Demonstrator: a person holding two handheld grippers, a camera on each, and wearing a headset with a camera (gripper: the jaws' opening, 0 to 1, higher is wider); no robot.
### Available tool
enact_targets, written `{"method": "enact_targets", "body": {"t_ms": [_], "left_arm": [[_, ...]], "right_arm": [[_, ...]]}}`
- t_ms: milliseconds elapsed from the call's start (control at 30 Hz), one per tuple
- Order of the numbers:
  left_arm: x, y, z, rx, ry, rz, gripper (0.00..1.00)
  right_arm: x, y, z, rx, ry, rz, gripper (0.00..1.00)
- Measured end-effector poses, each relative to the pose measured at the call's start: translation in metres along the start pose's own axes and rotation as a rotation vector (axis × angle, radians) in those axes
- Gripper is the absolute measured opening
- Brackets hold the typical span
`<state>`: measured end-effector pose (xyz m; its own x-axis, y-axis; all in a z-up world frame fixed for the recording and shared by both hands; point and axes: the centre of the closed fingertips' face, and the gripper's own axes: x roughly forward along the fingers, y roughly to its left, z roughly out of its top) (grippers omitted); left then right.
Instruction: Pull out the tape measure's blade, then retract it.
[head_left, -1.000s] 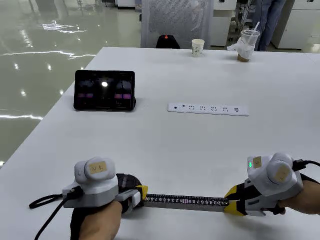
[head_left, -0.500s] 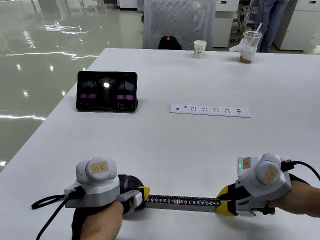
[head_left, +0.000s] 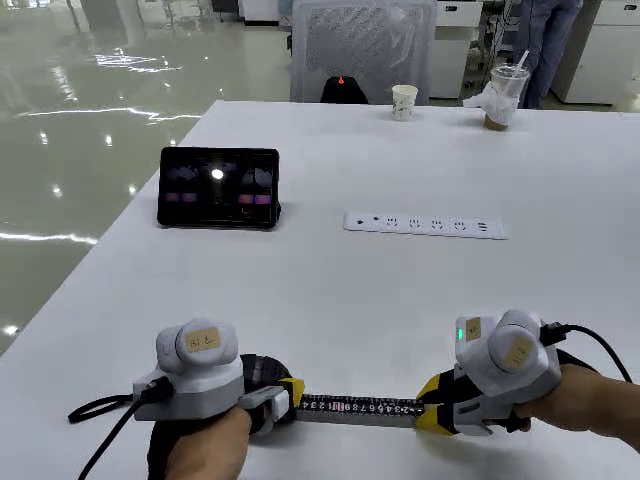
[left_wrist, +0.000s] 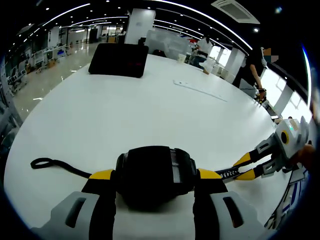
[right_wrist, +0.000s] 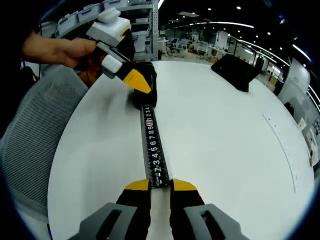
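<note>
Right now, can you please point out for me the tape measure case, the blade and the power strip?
tape measure case (left_wrist: 155, 172), left gripper view, on the middle of its black body.
blade (right_wrist: 151, 150), right gripper view, on the printed numbers about halfway along.
power strip (head_left: 425, 225), head view, on its white top face.

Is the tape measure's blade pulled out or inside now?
Out: the blade spans from the case to the right gripper, which pinches its end.

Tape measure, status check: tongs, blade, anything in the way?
Left tongs shut on tape measure case. Right tongs shut on blade at its tip. Blade out flat between them. Tablet, power strip well back.
</note>
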<state>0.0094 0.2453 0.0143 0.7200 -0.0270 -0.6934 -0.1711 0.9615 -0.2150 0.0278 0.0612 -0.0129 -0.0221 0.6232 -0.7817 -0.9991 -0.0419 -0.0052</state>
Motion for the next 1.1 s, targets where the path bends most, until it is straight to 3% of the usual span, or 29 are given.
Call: {"method": "enact_targets", "body": {"t_ms": [1100], "left_arm": [[0.000,0.000,0.000,-0.015,0.004,-0.009,0.58]], "right_arm": [[0.029,0.002,0.036,-0.027,-0.020,0.013,0.11]]}}
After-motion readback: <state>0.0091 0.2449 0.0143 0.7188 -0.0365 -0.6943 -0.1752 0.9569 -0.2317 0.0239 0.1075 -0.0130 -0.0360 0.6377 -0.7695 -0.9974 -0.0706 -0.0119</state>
